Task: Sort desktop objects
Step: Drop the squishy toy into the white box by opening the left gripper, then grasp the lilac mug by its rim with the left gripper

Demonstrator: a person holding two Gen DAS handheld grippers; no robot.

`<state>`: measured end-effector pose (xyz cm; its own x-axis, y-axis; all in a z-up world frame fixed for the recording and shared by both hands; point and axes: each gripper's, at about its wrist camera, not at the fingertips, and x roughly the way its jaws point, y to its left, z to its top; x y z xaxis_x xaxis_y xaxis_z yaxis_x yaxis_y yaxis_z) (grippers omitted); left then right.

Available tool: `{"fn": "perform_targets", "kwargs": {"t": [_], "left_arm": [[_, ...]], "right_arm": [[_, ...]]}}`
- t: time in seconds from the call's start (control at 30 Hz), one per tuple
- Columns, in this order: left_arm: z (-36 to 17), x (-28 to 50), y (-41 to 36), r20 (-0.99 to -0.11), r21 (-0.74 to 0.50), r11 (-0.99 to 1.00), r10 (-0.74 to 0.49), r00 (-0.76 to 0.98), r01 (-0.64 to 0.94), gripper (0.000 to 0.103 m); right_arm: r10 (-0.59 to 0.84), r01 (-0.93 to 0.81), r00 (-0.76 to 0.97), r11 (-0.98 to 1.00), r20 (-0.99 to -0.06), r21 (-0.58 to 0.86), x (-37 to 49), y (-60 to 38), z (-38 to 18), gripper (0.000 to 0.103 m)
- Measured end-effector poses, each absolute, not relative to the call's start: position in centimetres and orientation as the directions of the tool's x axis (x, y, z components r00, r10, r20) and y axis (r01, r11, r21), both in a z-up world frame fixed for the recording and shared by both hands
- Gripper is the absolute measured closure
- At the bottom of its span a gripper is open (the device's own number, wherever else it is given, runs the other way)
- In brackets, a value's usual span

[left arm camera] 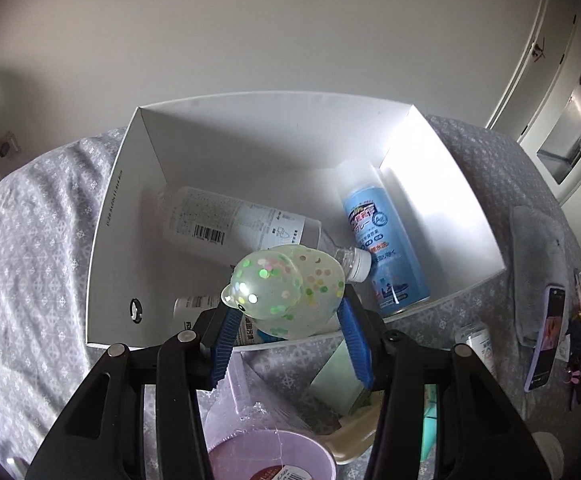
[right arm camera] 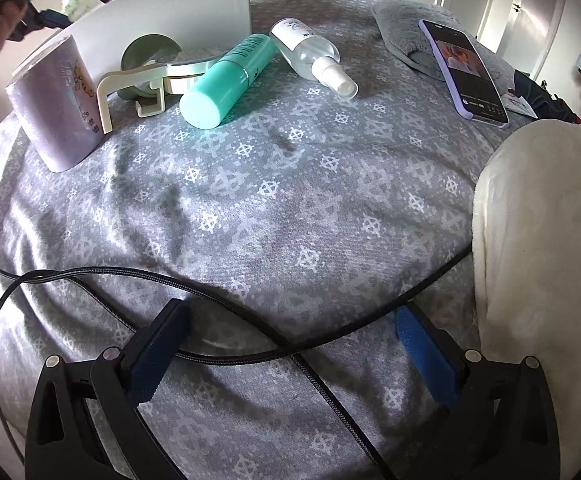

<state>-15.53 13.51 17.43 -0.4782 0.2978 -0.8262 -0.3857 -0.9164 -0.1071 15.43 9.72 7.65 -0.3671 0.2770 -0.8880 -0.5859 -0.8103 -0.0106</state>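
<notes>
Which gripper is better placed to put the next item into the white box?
Left. The left gripper already clamps the squishy confetti toy right above the white box, so it only has to release. The right gripper sits open and empty over the grey bedspread, away from the box.

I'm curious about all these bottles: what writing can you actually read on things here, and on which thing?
"Ag": in a small circle on the blue spray can.
Japanese print elsewhere on that can: too blurred to read.
Clear bottle in the white box: barcode and fine print, too small to read.
Purple cup: blurred lettering, unreadable.
Teal tube, small spray bottle, phone screen: print too small to read.
</notes>
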Motion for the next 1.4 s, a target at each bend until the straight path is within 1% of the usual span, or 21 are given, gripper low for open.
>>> {"fn": "perform_targets", "kwargs": {"t": [0.03,0.1,0.13,0.17,0.23,0.3,0.4,0.43,0.47,0.57,0.67,0.77,0.87,1.0,1.2,1.33,1.4], "left_arm": [[17.5,-15.4,13.4,-0.823,-0.106,-0.918,0.297,-0.485,-0.382,0.055],[17.8,-15.3,13.3,-0.820,-0.100,-0.919,0.293,-0.491,-0.381,0.041],[18.0,-15.3,13.3,-0.815,-0.098,-0.921,0.292,-0.501,-0.377,0.021],[18.4,-15.1,13.0,-0.805,-0.089,-0.925,0.285,-0.520,-0.370,0.011],[19.4,-14.5,12.5,-0.775,-0.064,-0.932,0.272,-0.570,-0.357,0.011],[20.3,-13.8,11.9,-0.764,-0.051,-0.935,0.263,-0.589,-0.352,0.010],[21.6,-12.1,10.6,-0.740,-0.057,-0.929,0.285,-0.609,-0.365,0.010],[22.0,-11.1,10.0,-0.727,-0.058,-0.927,0.294,-0.620,-0.371,0.008],[22.3,-10.3,9.5,-0.716,-0.057,-0.924,0.302,-0.629,-0.379,0.003],[22.6,-7.6,7.7,-0.684,-0.048,-0.909,0.333,-0.650,-0.415,0.001],[21.5,-5.4,6.4,-0.702,-0.015,-0.888,0.337,-0.627,-0.460,0.001],[19.3,-3.7,5.5,-0.737,0.036,-0.873,0.305,-0.603,-0.486,0.001],[16.7,-2.6,5.0,-0.777,0.048,-0.865,0.282,-0.563,-0.500,0.001],[14.4,-1.8,4.5,-0.806,0.059,-0.865,0.254,-0.535,-0.499,0.001],[12.8,-2.4,4.8,-0.817,0.077,-0.860,0.236,-0.527,-0.504,0.001],[12.7,-3.9,6.0,-0.815,0.035,-0.844,0.285,-0.505,-0.535,0.001],[12.3,-4.7,7.1,-0.819,0.041,-0.831,0.290,-0.496,-0.555,0.001]], "right_arm": [[0.277,-0.586,-0.367,-0.810,-0.888,-0.011,15.4,9.7,7.6,0.000],[0.278,-0.587,-0.367,-0.810,-0.888,-0.012,15.5,9.7,7.7,0.000],[0.280,-0.588,-0.367,-0.809,-0.887,-0.012,15.5,9.8,7.7,0.000],[0.280,-0.589,-0.367,-0.808,-0.887,-0.012,15.5,9.8,7.7,0.000],[0.281,-0.591,-0.367,-0.807,-0.887,-0.012,15.4,9.9,7.7,0.000],[0.281,-0.590,-0.367,-0.807,-0.887,-0.011,15.4,9.9,7.7,0.000],[0.282,-0.591,-0.367,-0.807,-0.887,-0.012,15.4,9.9,7.7,0.000],[0.282,-0.591,-0.367,-0.807,-0.887,-0.012,15.4,9.9,7.7,0.000],[0.282,-0.591,-0.367,-0.807,-0.887,-0.012,15.4,9.9,7.7,0.000],[0.282,-0.591,-0.366,-0.807,-0.887,-0.013,15.5,9.8,7.7,0.000],[0.282,-0.591,-0.367,-0.807,-0.887,-0.012,15.5,9.7,7.7,0.000],[0.282,-0.591,-0.367,-0.807,-0.887,-0.012,15.5,9.6,7.7,0.000],[0.283,-0.591,-0.366,-0.806,-0.886,-0.013,15.5,9.6,7.7,0.000],[0.283,-0.591,-0.367,-0.806,-0.886,-0.013,15.5,9.6,7.7,0.000],[0.285,-0.592,-0.366,-0.806,-0.886,-0.015,15.5,9.6,7.7,0.000],[0.285,-0.590,-0.367,-0.807,-0.886,-0.015,15.6,9.5,7.7,0.000],[0.285,-0.591,-0.367,-0.807,-0.886,-0.015,15.7,9.5,7.7,0.000]]}}
